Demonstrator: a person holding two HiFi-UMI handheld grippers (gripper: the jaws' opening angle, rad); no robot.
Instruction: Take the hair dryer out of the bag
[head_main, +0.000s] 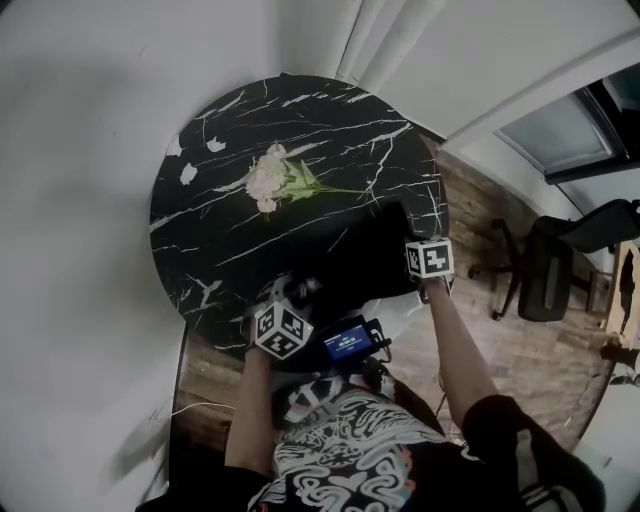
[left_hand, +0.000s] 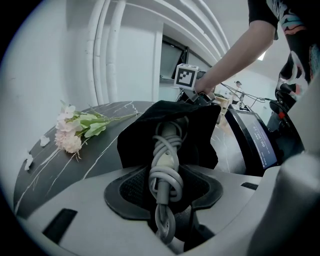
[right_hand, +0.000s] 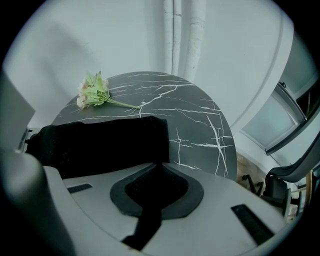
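A black cloth bag (head_main: 365, 250) lies on the round black marble table (head_main: 230, 190), near its front edge. In the left gripper view a grey hair dryer handle (left_hand: 165, 165), wound with its grey cord, sticks out of the bag's mouth (left_hand: 136, 142). My left gripper (left_hand: 165, 202) is shut on that handle; in the head view it sits at the bag's near end (head_main: 290, 295). My right gripper (right_hand: 152, 205) is shut on a fold of the bag (right_hand: 100, 142), pinching its right end (head_main: 408, 236). The rest of the dryer is hidden inside the bag.
A bunch of pale pink flowers (head_main: 275, 178) lies mid-table beyond the bag. A dark device with a lit blue screen (head_main: 350, 342) hangs at the person's chest, between the arms. A black office chair (head_main: 545, 265) stands on the wood floor to the right.
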